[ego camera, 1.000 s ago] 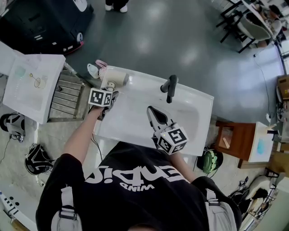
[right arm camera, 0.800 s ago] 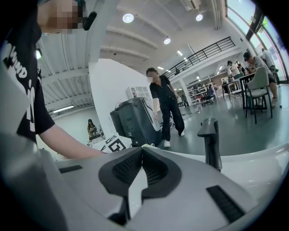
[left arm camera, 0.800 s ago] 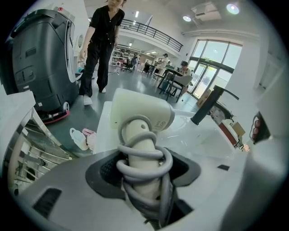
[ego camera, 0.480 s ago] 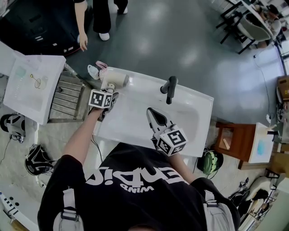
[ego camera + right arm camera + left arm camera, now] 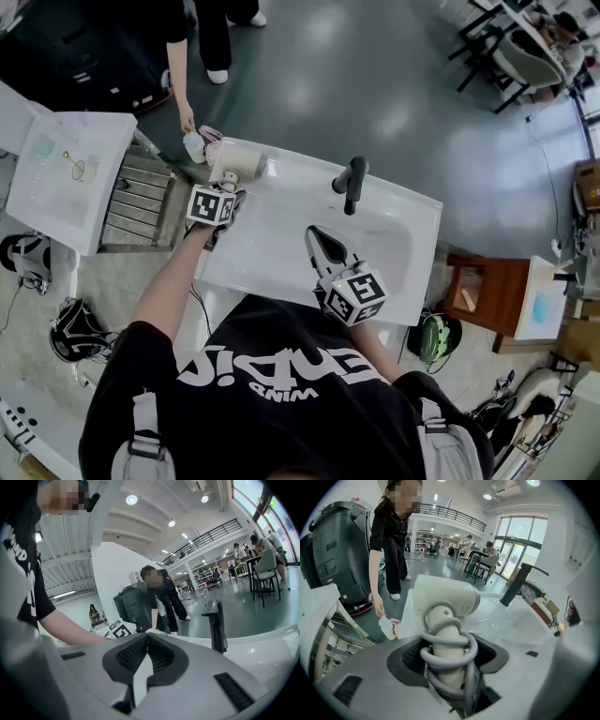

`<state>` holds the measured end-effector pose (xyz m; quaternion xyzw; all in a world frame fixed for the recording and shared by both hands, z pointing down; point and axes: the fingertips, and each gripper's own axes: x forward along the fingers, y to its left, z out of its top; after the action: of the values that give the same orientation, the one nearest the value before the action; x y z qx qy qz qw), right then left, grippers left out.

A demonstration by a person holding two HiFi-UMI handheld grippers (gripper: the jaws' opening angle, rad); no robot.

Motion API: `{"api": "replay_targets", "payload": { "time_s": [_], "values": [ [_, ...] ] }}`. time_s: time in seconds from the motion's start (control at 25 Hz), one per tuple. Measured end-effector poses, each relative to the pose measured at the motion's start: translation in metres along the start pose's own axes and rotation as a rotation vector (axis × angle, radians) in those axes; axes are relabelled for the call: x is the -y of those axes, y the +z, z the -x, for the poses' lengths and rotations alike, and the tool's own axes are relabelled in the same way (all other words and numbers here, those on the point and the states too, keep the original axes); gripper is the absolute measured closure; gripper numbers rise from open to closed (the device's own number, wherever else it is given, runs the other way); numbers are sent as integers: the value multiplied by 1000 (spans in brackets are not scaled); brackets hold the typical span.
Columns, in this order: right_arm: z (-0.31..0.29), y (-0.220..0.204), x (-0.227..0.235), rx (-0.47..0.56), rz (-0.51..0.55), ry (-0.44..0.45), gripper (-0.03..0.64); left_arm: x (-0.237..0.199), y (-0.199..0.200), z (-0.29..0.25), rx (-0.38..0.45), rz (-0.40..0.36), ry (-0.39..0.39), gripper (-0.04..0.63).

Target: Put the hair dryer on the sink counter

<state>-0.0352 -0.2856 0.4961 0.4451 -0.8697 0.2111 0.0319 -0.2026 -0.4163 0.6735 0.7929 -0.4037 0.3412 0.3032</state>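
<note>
**Two grippers at the sink, one clamped on the dryer**

The left gripper (image 5: 228, 184) has its jaws closed on the handle of a cream dryer (image 5: 240, 163). The dark pads press on both sides of the handle, through the grey cord (image 5: 449, 645) coiled round it. In the left gripper view the handle rises from between the pads and the barrel lies crosswise above them.

From the head view, the dryer sits over the far left corner of the white counter (image 5: 267, 246). No view shows whether it rests on the surface.

The right gripper (image 5: 315, 234) hangs over the middle of the counter, well apart from the dryer. Its jaws meet at the tips with nothing between them. The black faucet (image 5: 351, 184) stands just beyond it at the counter's back edge.

On the grey floor past that corner, a bystander (image 5: 192, 37) in black bends down. One of the bystander's hands is at a small pale bottle (image 5: 194, 146), held low beside the counter.
</note>
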Motion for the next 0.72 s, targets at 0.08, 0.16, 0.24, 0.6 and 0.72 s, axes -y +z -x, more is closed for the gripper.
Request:
{"api": "replay_targets", "payload": {
  "time_s": [0.08, 0.16, 0.24, 0.6, 0.72],
  "values": [
    [0, 0, -1, 1, -1, 2, 598, 0, 0, 0, 2, -7, 3, 324],
    [0, 0, -2, 3, 0, 4, 598, 0, -1, 0, 3, -7, 6, 321],
    [1, 0, -3, 4, 0, 4, 598, 1, -2, 0, 0, 8, -3, 301],
    [1, -1, -4, -1, 2, 5, 598, 0, 2, 7, 55, 31, 13, 216],
    [1, 0, -6, -2, 3, 6, 598, 2, 6, 13, 78, 18, 19, 213]
  ]
}}
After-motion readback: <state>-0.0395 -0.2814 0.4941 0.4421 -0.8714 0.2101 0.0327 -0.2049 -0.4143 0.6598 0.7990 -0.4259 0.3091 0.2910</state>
